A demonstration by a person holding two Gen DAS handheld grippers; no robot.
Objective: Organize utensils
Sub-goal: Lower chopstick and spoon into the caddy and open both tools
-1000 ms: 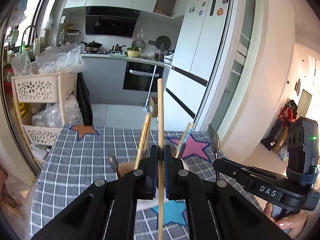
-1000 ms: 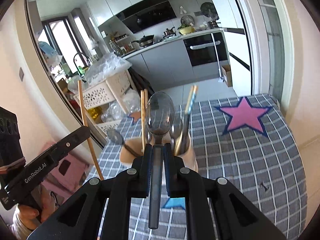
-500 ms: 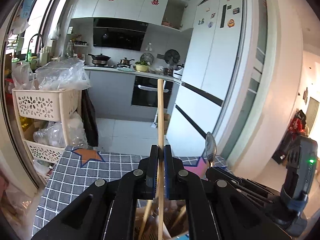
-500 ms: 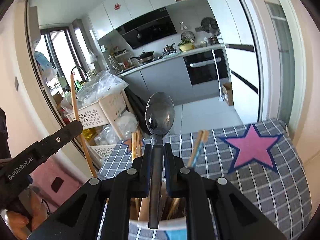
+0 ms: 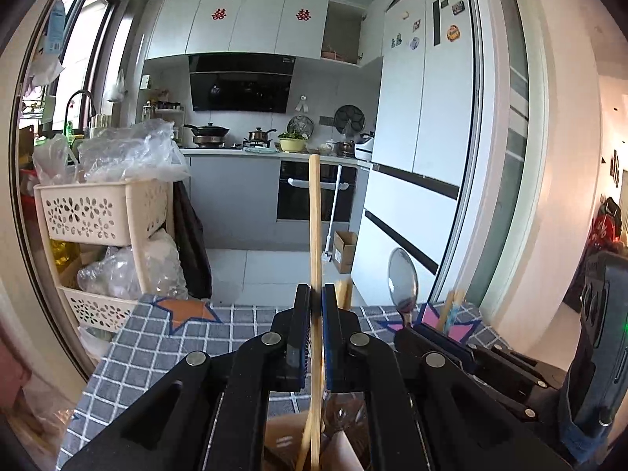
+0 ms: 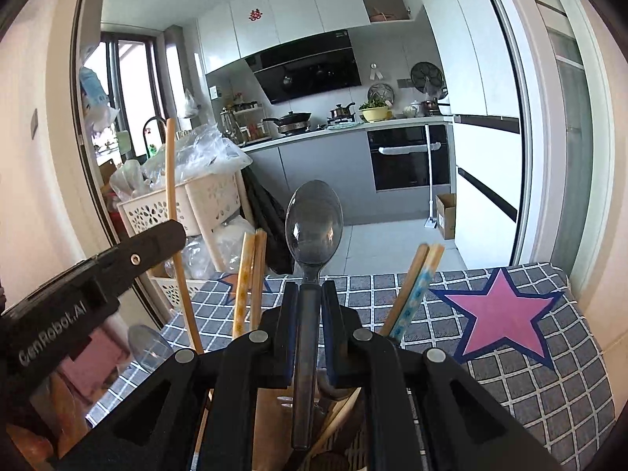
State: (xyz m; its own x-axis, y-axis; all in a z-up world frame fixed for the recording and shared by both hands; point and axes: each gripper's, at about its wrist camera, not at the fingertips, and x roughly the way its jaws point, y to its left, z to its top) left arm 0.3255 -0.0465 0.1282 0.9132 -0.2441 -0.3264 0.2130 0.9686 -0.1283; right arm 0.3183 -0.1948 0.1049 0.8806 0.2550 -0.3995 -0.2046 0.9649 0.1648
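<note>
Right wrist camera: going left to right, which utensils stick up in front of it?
Single wooden chopstick held by the left gripper → patterned pair of chopsticks → spoon in the right gripper → blue-flowered chopsticks.

"GenRobot.AI" on left claw (image 6: 155, 251) side; red 囍 signs on cabinets (image 5: 259, 23).

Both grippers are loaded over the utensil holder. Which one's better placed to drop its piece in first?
Right, probably. The right gripper holds the clear grey plastic spoon upright, its handle tip among the utensils. The left gripper's wooden chopstick looks close too.
</note>
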